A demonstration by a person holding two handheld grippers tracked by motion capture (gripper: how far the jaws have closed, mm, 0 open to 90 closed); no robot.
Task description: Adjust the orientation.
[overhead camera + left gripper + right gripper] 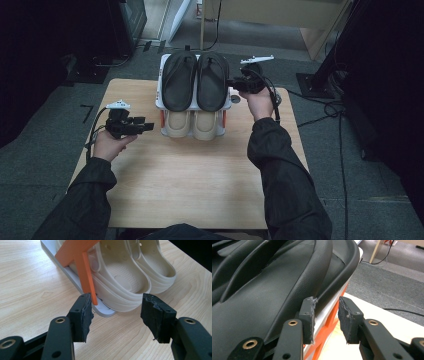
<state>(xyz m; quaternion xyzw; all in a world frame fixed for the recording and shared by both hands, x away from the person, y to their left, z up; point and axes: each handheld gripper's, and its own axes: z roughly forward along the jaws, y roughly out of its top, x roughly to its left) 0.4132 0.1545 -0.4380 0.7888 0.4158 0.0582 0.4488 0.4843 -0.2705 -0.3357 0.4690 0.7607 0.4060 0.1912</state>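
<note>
1. Sandals (196,80), black, were seen on the rack's (161,102) upper tier at the tabletop's (190,180) far edge.
2. Right tongs (326,311) were parted around the right sandal's rim, pads not pressing; a deeper bite was judged wise.
3. Left tongs (116,315) were held wide, empty.

black slippers (196,80) | pair, side by side | upper tier of rack (162,104)
</note>
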